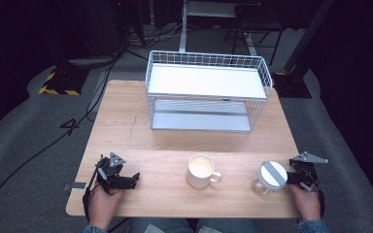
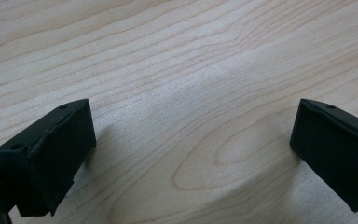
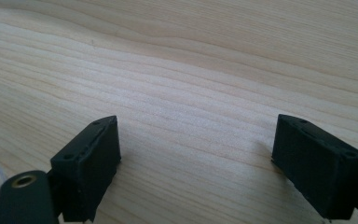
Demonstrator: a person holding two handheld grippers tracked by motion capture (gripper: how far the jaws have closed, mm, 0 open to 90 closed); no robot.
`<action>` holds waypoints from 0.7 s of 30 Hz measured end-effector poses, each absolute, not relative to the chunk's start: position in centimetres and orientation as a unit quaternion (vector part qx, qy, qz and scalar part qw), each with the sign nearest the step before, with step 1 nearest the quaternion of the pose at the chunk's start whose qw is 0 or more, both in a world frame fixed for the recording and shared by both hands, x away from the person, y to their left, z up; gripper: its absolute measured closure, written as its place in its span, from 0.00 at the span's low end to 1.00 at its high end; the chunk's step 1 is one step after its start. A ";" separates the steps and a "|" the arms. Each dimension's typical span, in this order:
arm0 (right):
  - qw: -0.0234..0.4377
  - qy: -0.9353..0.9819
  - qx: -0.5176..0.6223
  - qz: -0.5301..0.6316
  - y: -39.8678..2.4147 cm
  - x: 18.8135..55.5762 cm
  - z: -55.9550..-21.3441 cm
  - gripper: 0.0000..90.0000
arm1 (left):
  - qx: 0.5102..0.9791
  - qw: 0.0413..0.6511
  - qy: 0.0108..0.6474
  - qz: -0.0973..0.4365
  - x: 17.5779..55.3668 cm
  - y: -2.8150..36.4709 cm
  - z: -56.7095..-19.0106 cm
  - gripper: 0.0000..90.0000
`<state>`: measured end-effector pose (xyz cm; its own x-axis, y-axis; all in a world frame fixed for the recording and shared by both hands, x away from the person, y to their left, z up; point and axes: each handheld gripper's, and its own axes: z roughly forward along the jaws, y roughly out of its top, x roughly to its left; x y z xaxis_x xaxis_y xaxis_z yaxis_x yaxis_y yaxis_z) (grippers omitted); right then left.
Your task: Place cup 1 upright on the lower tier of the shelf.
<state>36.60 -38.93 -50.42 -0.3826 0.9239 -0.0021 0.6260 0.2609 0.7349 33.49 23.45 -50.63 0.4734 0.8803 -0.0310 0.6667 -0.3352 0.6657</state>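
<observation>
Wooden table (image 1: 141, 131), pale grain, carrying four lots; no brand, label or legible writing on any of them.

1. Wire basket (image 1: 209, 62), white, two-tier, at the far edge of the table, centred. Upper tier has a white shelf, lower tier a grey one; both bare.

2. Mug (image 1: 200, 170), cream, upright near the near edge at its middle, handle turned toward the table's right edge. Inside looks pale; whether it holds anything cannot be told.

3. Glass jar (image 1: 268, 178), clear, upright near the near right corner, closed by a white lid with a grey stripe across it. Contents cannot be made out.

4. Tongs, one pair per hand. Left gripper (image 1: 135, 177) lies near the near left corner, well apart from the mug; in the left gripper view (image 2: 193, 140) its jaws stand wide over bare wood. Right gripper (image 1: 291, 177) sits just beside the jar, at the near right corner; in the right gripper view (image 3: 196, 149) its jaws stand apart with nothing between them.
</observation>
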 end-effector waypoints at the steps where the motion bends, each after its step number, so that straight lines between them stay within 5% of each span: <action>1: 0.224 0.762 0.509 0.333 -38.9 36.6 -50.4 0.17 | 0.804 0.312 0.478 0.168 33.5 23.6 -50.6 0.01; 21: 0.236 0.755 0.505 0.346 -39.7 36.2 -50.2 0.19 | 0.796 0.312 0.489 0.173 33.9 23.2 -50.6 0.00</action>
